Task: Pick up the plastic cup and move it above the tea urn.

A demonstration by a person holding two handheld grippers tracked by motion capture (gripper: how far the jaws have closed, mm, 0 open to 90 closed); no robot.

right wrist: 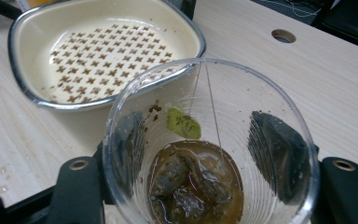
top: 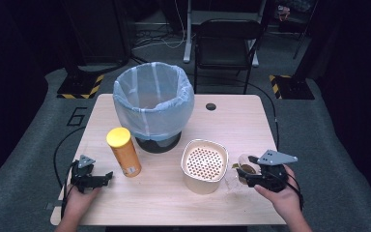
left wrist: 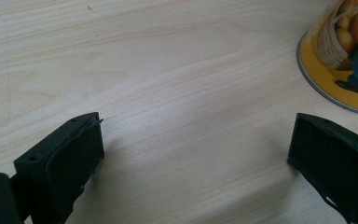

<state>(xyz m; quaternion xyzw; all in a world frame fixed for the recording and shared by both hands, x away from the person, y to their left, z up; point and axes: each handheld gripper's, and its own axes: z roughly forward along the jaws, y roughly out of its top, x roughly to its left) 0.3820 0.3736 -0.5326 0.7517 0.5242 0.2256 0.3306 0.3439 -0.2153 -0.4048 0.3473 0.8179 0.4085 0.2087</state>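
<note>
While the right gripper (top: pixel 253 176) sits at the lower right of the high view, its jaws are clamped on either side of a clear cup (right wrist: pixel 209 144), pressing the thin wall from outside. The cup stands on the table (top: pixel 232 121) just right of the cream strainer bowl (top: pixel 204 166) — near it, though whether the two touch I cannot tell. Brown liquid with soaked tea bags (right wrist: pixel 191 184) lies in the cup's bottom, and a green tag (right wrist: pixel 183 124) clings to the inner wall with a string running up to the rim.

At the lower left of the high view the left gripper (top: pixel 104 178) rests on the table with its jaws wide apart and bare wood between them. A yellow can (top: pixel 124 151) stands upright just right of it; in the left gripper view the can's base (left wrist: pixel 345 60) shows at the upper right, cut off by the frame edge.

Open table lies along the near edge between the two hands, and across the upper right of the tabletop around the cable hole (top: pixel 210 106). The bin (top: pixel 153 104) with its pale liner takes the upper middle, close behind can and bowl.

Through the cup wall the right jaws look smeared and dark — their tips are hard to make out. The cup's lower edge is cut off at the bottom of the right gripper view.
</note>
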